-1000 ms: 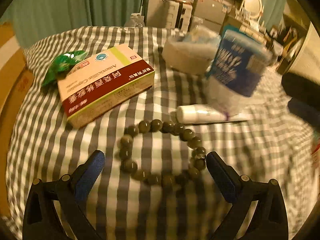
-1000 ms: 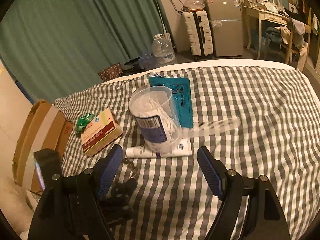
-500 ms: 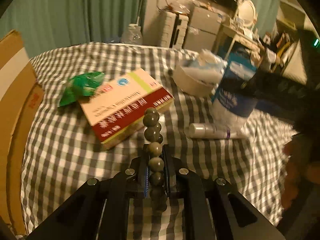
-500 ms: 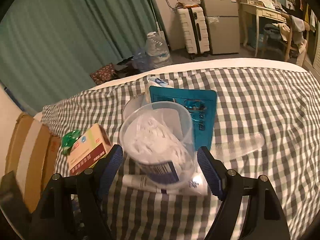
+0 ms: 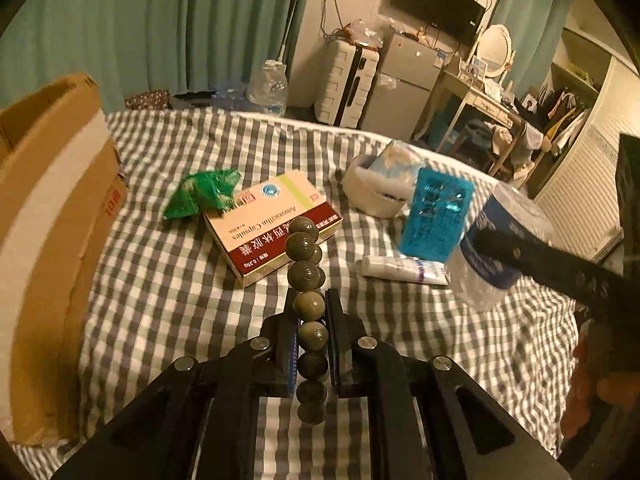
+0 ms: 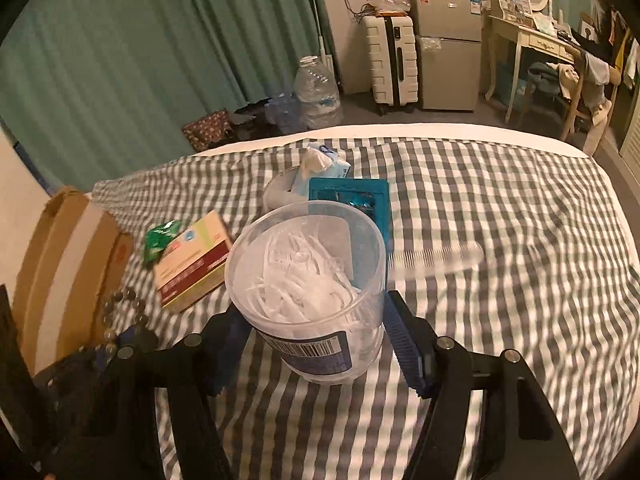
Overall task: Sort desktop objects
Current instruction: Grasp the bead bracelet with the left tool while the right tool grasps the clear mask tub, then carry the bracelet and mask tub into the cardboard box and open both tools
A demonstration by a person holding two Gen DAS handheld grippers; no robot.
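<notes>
My left gripper (image 5: 308,300) is shut on a string of olive-green beads (image 5: 306,276), which hangs doubled between its pads above the checked bed cover (image 5: 160,300). The same beads (image 6: 120,304) show at the left of the right wrist view. A clear jar of white floss picks (image 6: 304,264) with a blue label stands between the fingers of my right gripper (image 6: 312,312). Its jaws are closing, and the blue pads (image 6: 404,340) meet the jar's sides. In the left wrist view one black finger (image 5: 540,256) crosses that jar (image 5: 500,248).
A red-and-cream medicine box (image 5: 272,224) lies mid-bed, a green packet (image 5: 204,196) at its far corner. Behind the jar are a blue case (image 5: 436,216), a white tube (image 5: 400,268), a white bowl with tissues (image 5: 372,192) and a clear comb (image 6: 436,256). A cardboard box (image 5: 48,220) stands at the left.
The left gripper closed on the bead string that lay in a ring and lifted it off the bed. The right gripper moved in around the jar and its jaws narrowed.
</notes>
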